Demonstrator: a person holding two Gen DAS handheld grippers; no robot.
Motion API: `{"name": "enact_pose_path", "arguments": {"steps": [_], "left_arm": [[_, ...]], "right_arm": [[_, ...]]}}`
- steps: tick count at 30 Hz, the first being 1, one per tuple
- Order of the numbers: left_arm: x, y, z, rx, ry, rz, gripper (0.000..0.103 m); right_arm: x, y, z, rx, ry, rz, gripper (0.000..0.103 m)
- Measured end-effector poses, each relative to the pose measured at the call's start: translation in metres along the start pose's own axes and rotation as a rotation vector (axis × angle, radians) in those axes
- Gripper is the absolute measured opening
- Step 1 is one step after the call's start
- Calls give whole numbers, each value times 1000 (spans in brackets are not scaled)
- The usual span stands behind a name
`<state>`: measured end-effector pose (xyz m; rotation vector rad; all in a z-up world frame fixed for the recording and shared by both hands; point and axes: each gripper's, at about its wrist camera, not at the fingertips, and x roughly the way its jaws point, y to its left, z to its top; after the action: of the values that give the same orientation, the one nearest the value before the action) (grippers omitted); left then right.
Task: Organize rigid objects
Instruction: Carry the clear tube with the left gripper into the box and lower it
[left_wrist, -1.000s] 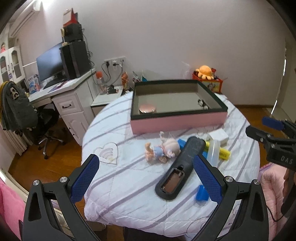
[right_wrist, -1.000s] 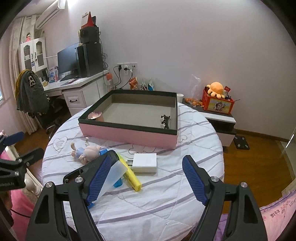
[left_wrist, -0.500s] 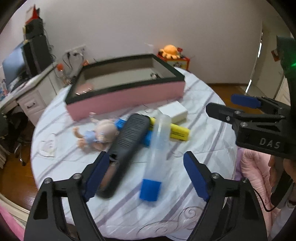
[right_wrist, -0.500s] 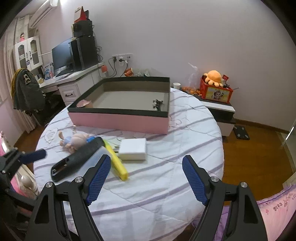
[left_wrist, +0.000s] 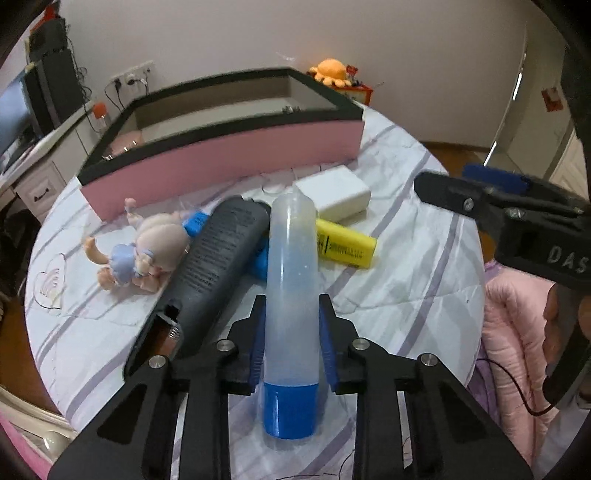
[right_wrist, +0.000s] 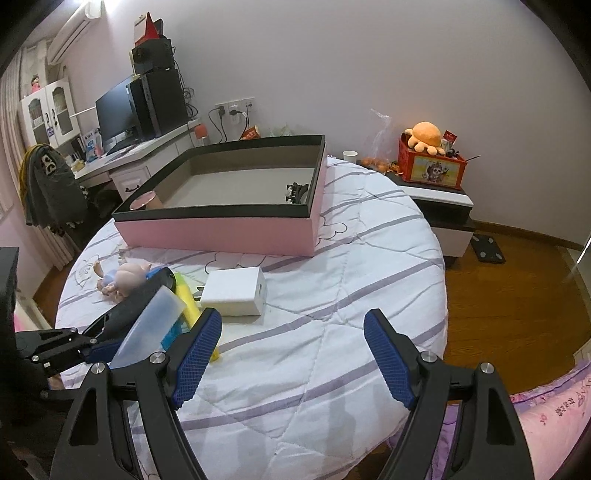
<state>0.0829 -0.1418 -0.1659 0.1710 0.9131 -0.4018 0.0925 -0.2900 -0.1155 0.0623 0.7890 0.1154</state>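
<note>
Ahead of both claws stands the pink box (right_wrist: 221, 232), open-topped, with a few small things already lying in it; it seems the place the loose pieces are meant for. Between the left gripper (left_wrist: 291, 343) and that box lies the clutter: a black remote (left_wrist: 207, 269) just left of the jaws and touching the bottle, a doll (left_wrist: 144, 251) beyond it, a white adapter (left_wrist: 334, 192) and a yellow highlighter (left_wrist: 345, 247) ahead and to the right. The left gripper has closed its pads on a translucent bottle (left_wrist: 293, 273) low on the body, just above the blue cap (left_wrist: 290, 410) — most of the length sticks out forward. The likely trouble is the smooth round plastic sliding or pivoting in the pads on lifting, or the bottle dragging the remote along. The right gripper (right_wrist: 291, 354) hangs wide open over bare quilt, holding nothing.
</note>
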Motion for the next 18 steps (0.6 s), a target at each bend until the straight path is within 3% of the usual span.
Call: {"name": "enact_pose_path", "arguments": {"steps": [6,18], "left_arm": [[-21,6,12,-11,-70,-10,26],[-49,48,64,-76,-193,121,26]], "right_arm": [[-1,3,4,-2,-10,11,81],[-6,25,45,-51,-83,33,81]]}}
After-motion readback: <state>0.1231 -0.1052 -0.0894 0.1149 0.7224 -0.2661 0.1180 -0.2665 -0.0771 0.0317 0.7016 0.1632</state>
